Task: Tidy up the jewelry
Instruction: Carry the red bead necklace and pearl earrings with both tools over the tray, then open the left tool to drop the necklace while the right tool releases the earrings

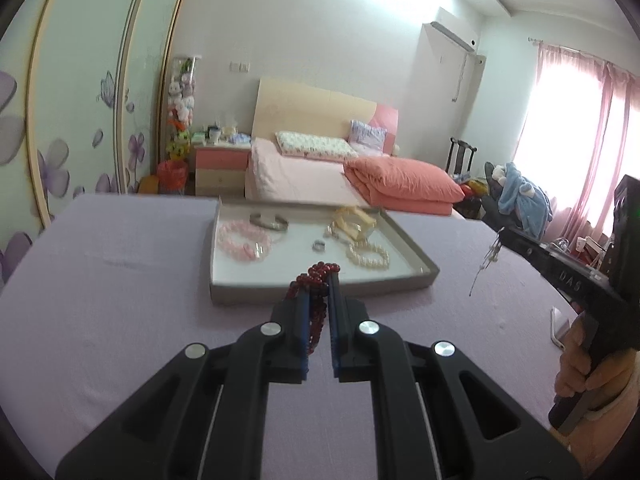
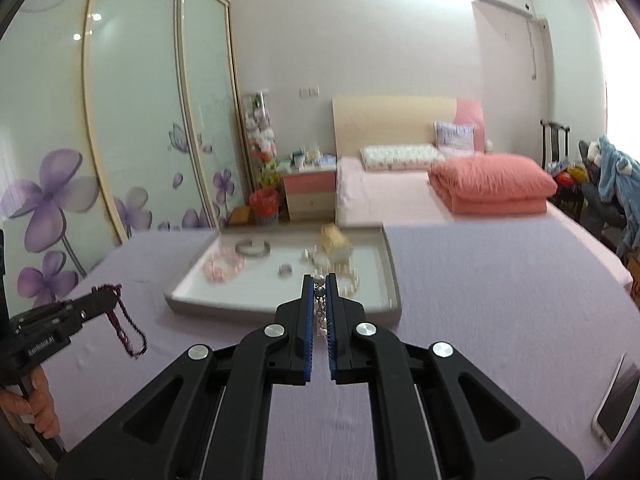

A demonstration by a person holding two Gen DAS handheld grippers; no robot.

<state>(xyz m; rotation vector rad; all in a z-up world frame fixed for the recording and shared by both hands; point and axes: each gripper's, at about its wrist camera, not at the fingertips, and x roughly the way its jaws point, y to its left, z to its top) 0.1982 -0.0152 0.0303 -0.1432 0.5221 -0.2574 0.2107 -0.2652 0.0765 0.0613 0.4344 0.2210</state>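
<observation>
My left gripper (image 1: 319, 276) is shut on a dark red bead necklace (image 1: 316, 308), which hangs between its jaws above the lilac cloth, short of the tray. In the right wrist view the same red necklace (image 2: 126, 326) dangles from the left gripper (image 2: 106, 298) at the left. My right gripper (image 2: 319, 280) is shut on a small silvery dangling piece of jewelry (image 2: 320, 312), lifted over the tray's near edge; from the left view this silvery piece (image 1: 486, 260) hangs thin below the right gripper (image 1: 502, 234). The grey tray (image 1: 320, 294) holds a pink bead bracelet (image 1: 244, 240), a silver bangle (image 1: 269, 222), a ring (image 1: 319, 245) and a pearl bracelet (image 1: 368, 256).
A cream ribbon-like piece (image 1: 354, 222) lies at the tray's far right. The table wears a lilac cloth (image 1: 100, 300). A phone (image 2: 616, 404) lies at the table's right edge. A bed with a folded salmon quilt (image 1: 400, 184) stands behind. A hand (image 1: 580, 376) holds the right gripper's handle.
</observation>
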